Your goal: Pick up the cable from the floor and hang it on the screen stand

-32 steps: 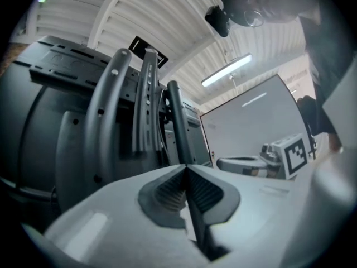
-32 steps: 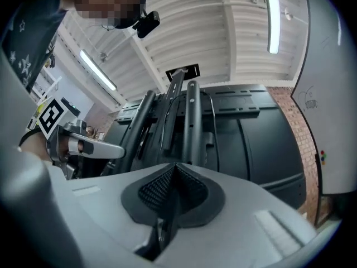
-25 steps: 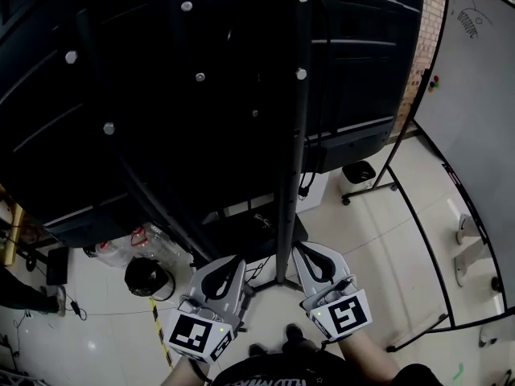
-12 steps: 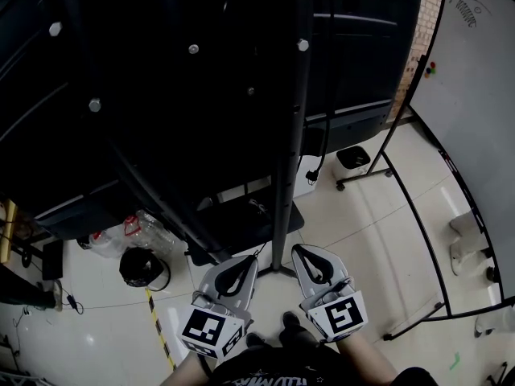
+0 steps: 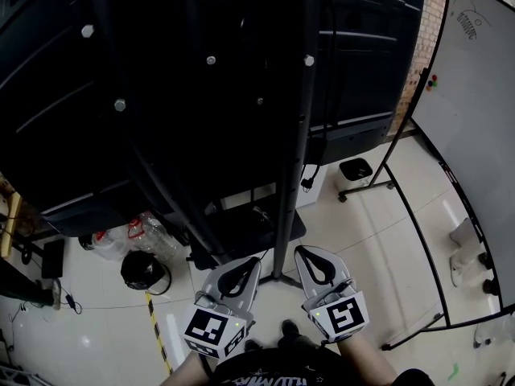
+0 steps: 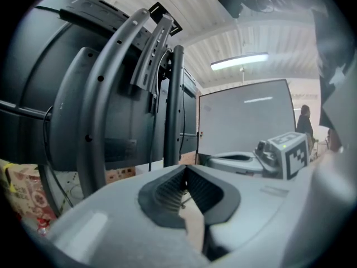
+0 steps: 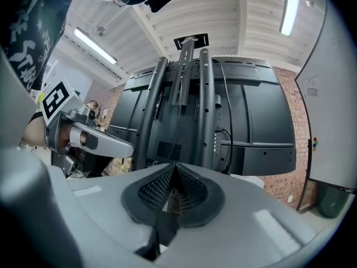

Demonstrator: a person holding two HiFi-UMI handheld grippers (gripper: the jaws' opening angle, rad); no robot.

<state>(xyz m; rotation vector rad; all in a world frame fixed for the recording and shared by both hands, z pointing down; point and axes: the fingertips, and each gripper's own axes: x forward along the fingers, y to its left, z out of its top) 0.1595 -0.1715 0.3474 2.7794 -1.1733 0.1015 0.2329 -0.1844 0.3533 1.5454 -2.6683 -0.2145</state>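
Holding low and side by side before the person: left gripper (image 5: pixel 246 266) and right gripper (image 5: pixel 309 256).

- Jaws: both pairs were clenched tip to tip, with nothing between them in either gripper view.
- Change over the last second: slight only. The left gripper had edged a little nearer the right one. Both stayed shut and empty, and the scene ahead had merely shifted in frame.
- Screen stand (image 5: pixel 291 175): its black upright post stood directly ahead of both jaws, with the screens above.
- Cable (image 5: pixel 307 183): black, it hung beside the post, ahead of and above the right jaws. Its plug end dangled clear of the floor (image 5: pixel 378 240), well apart from either pair of jaws.
- Judgement: the cable appeared already off the floor and on the stand, so the hanging looked done and the grippers drawn back.
- Thin cord (image 5: pixel 96 306): it lay on the floor far to the left of the left jaws, untouched.
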